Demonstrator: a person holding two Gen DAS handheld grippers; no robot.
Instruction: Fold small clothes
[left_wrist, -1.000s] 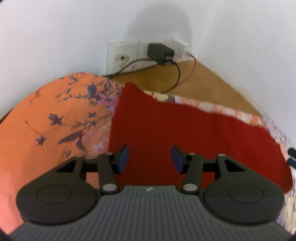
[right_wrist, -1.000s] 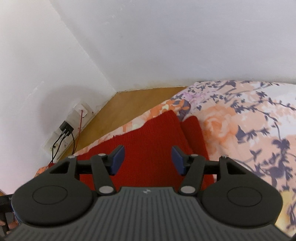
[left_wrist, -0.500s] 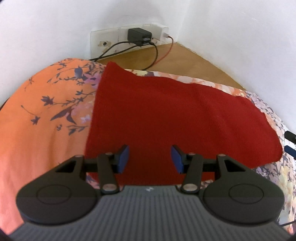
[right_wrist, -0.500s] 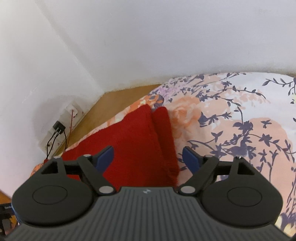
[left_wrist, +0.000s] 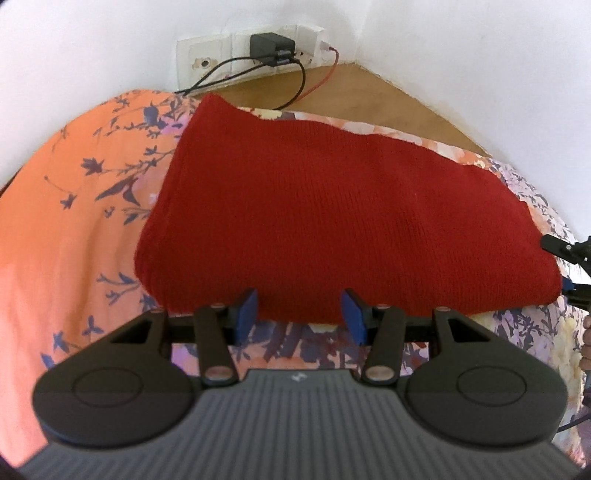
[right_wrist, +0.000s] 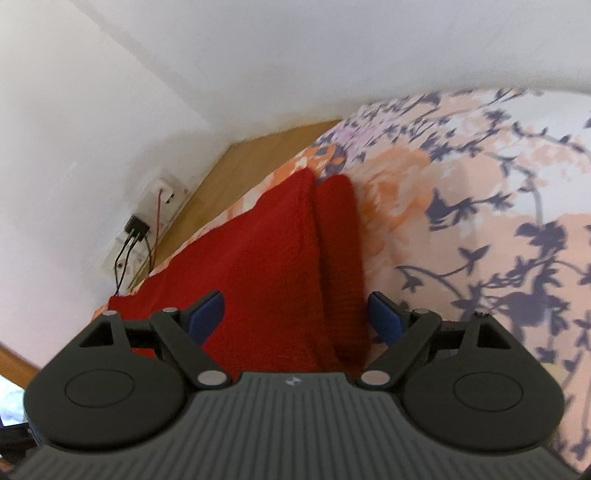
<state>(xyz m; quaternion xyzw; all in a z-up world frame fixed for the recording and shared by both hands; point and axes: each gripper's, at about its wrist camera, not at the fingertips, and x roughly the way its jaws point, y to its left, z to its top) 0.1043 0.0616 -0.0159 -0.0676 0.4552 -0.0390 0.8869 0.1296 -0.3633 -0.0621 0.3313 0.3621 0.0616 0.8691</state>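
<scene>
We hold both grippers open and empty: the left gripper (left_wrist: 299, 314) at the knit's (left_wrist: 332, 221) 6 o'clock edge, the right gripper (right_wrist: 295, 314) spread wider, straddling its doubled end. The knit lies folded on the sheet (left_wrist: 74, 221), so we judge it released to rest flat.

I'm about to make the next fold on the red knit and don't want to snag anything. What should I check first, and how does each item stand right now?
1. Left gripper open and empty: ok, nothing between its pads.
2. Right gripper open: ok, jaws spread wide, astride the garment's folded edge.
3. Red knit garment lying flat on the floral bedsheet: ok, top layer smooth.
4. Layers aligned at the right end: not ok, a lower red layer sticks out beside the top one.
5. Charger cables clear of the cloth: cannot tell, they run behind its far corner.
</scene>
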